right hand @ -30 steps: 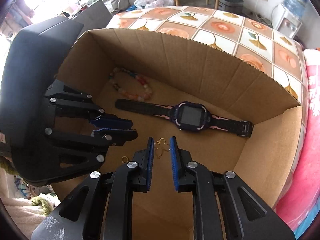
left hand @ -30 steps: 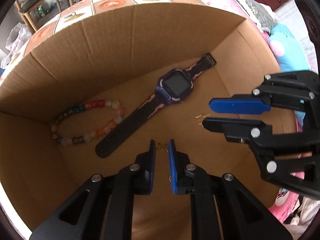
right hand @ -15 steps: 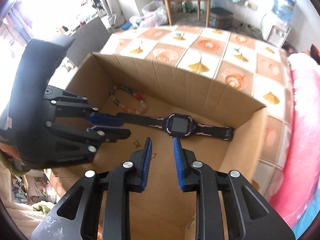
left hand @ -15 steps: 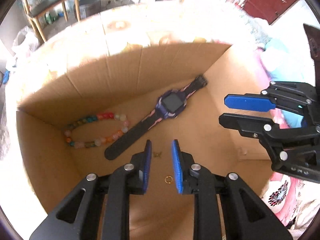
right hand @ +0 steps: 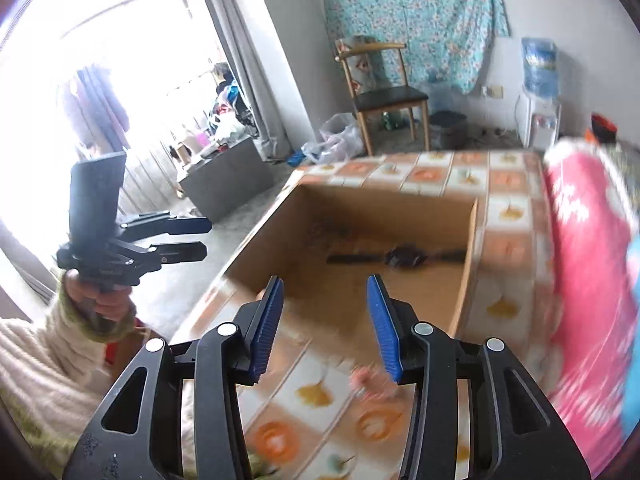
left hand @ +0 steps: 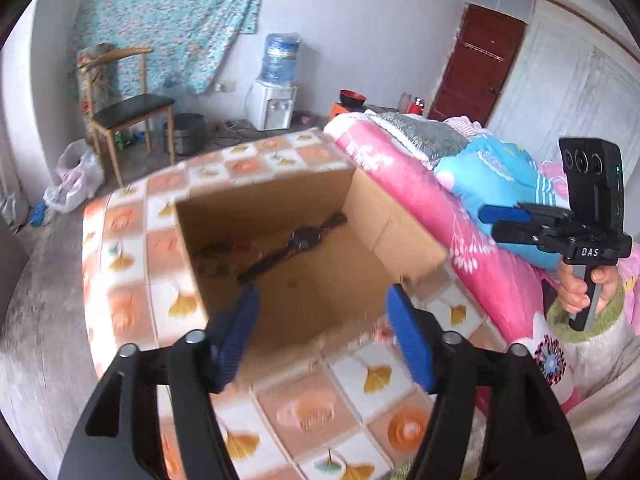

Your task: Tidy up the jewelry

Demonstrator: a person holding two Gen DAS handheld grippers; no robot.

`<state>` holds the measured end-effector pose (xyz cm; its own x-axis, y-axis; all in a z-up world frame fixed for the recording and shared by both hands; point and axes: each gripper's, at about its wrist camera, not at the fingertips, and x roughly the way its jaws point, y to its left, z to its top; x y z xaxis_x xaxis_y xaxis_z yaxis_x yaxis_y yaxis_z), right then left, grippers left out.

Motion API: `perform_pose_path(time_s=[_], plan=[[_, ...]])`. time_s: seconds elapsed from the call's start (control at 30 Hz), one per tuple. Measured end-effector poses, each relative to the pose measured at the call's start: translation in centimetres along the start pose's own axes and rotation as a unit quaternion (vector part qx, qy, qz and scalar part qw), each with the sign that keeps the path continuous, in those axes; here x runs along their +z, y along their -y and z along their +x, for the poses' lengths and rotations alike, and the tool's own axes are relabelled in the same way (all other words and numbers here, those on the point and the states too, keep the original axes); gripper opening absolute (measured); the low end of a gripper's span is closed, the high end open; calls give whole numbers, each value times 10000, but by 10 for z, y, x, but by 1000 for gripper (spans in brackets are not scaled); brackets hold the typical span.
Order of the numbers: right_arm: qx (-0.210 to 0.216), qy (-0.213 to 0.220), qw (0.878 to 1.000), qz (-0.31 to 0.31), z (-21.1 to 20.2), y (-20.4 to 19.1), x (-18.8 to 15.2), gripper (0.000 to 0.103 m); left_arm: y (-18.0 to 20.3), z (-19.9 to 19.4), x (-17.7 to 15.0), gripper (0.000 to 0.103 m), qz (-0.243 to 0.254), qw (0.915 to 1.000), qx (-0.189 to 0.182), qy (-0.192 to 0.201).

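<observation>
White letters "DAS" stand on the black body of the right gripper (left hand: 498,225); no other writing is legible.

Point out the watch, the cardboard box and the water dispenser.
watch (right hand: 404,257): right wrist view, on its face.
cardboard box (left hand: 396,226): left wrist view, on its right inner wall.
water dispenser (left hand: 270,108): left wrist view, on its white cabinet.

Your brown cardboard box (left hand: 404,236) stands on a tablecloth (left hand: 124,264) with white and orange squares and yellow leaf prints. Your gripper pads (right hand: 267,320) are blue on black frames. Inside the box you see a dark watch (right hand: 404,257). The blanket (left hand: 404,184) beside you is pink with white flowers.
</observation>
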<state>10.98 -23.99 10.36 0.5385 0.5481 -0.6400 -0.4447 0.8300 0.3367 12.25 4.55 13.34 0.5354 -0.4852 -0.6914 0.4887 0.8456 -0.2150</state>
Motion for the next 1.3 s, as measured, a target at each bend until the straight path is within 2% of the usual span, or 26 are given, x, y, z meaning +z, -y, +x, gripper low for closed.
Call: perform_pose_path(time_s=[0.1,0.17,0.23,0.3,0.4,0.5,0.63,0.67,0.87,0.97,1.07,1.13,1.3], plan=[[-87,-256,9991,337,26,-8,-34,42,2,6,-42,68,-207,9994,270,-47],[-19,-470,9971,596,47,-10,-51,42,5,22,-66,68,-355,9988,326,-107],[-155,-694,9948,727,71,-11,-64,41,7,43,-84,68,-440,9977,412,-294],[-296,-856,9931,739,90,-12,-73,32,10,63,-102,68,-472,9966,522,-432],[-515,-1159,9888,791,126,-8,-79,26,15,93,-116,68,-289,9954,699,-587],[-793,-1368,9843,779,144,-3,-79,23,23,113,-123,68,39,9958,731,-551],[-1006,-1518,9790,919,150,12,-80,16,30,133,-126,65,221,9962,576,-621],[-1054,-1507,9782,964,148,16,-79,11,34,135,-126,64,287,9965,490,-606],[-1614,-1342,9701,1215,135,36,-74,10,58,154,-124,55,873,9939,450,-505],[-1482,-1223,9735,1239,130,34,-71,13,66,164,-119,46,1095,9916,506,-458],[-1121,-1060,9830,992,128,20,-65,13,70,172,-113,36,1299,9888,601,-426],[-1046,-1024,9862,772,133,11,-61,13,74,180,-107,28,1415,9870,631,-437],[-1071,-1038,9882,347,147,-4,-59,13,83,185,-105,24,1840,9802,618,-400]])
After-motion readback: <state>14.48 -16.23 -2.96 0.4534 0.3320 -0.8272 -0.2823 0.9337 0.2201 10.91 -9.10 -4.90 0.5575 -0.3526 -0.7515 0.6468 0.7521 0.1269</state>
